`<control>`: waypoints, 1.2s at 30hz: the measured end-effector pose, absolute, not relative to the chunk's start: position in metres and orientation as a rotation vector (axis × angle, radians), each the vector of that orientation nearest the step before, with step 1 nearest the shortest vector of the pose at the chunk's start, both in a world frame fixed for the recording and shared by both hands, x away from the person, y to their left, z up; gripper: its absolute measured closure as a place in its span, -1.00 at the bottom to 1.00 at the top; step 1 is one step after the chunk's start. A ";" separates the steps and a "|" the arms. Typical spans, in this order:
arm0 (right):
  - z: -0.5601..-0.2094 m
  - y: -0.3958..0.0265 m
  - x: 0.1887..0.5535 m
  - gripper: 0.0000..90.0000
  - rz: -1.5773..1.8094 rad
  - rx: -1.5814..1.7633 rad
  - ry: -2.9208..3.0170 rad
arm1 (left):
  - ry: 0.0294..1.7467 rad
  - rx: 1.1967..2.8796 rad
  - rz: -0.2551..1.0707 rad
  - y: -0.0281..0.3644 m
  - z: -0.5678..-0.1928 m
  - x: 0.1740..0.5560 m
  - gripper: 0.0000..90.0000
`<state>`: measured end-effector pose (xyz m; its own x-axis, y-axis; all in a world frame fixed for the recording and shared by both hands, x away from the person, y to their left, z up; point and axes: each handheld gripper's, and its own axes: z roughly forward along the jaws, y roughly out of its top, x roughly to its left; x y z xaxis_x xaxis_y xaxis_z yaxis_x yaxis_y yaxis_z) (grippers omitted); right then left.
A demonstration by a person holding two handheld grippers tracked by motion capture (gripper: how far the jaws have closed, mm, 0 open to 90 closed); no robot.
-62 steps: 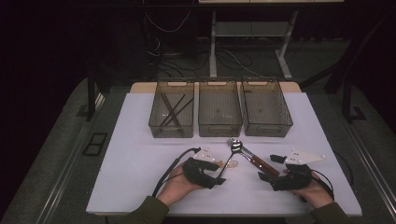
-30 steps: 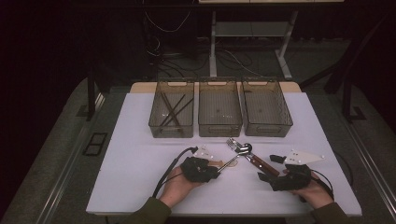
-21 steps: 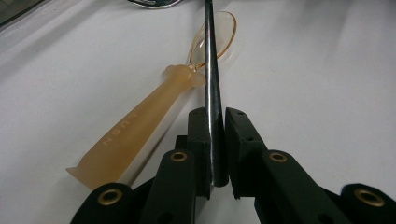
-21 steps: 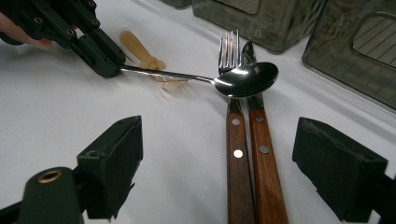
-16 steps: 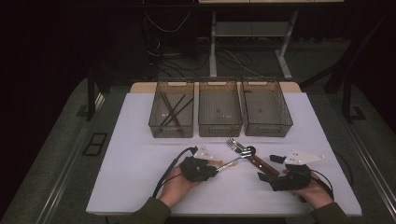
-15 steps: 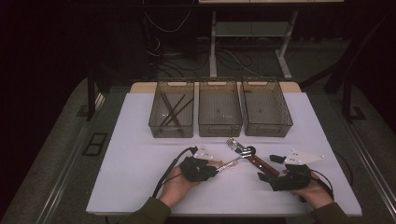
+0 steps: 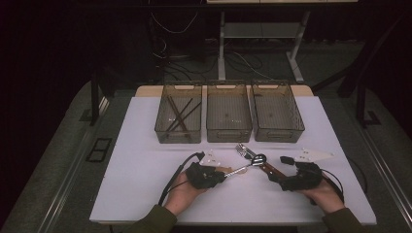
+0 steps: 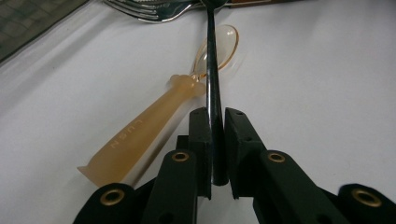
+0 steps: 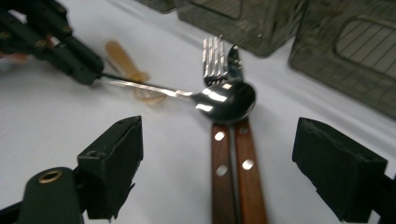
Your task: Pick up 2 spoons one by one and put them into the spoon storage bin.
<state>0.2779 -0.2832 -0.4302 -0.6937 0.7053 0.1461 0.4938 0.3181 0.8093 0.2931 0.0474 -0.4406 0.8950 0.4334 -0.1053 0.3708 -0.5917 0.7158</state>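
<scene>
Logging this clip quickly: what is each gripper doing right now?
Left gripper: closed on the metal spoon handle.
Right gripper: open, holding nothing.

Left claw (image 7: 224, 174) clamps metal spoon (image 7: 248, 162) handle; right claw (image 7: 276, 171) open beside wooden-handled forks (image 7: 257, 161).

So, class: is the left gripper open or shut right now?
Shut. The left gripper has just been closing, and its pads now press both sides of the metal spoon handle.
</scene>
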 end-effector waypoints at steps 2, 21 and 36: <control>-0.429 -0.283 0.285 -0.62 1.334 1.115 2.355 | 0.577 2.258 0.102 0.048 -0.440 0.293 0.80; -0.441 -0.269 0.317 -0.21 1.290 1.149 2.451 | 0.503 2.256 0.137 0.048 -0.436 0.290 0.80; -0.451 -0.268 0.328 0.30 1.305 1.169 2.512 | 0.505 2.237 0.152 0.047 -0.436 0.289 0.80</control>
<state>0.3276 -0.2682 -0.4510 -0.7059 0.6589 0.2599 0.5916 0.3466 0.7279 0.2887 0.0474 -0.4355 0.9124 0.4053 -0.0571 0.3065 -0.5843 0.7514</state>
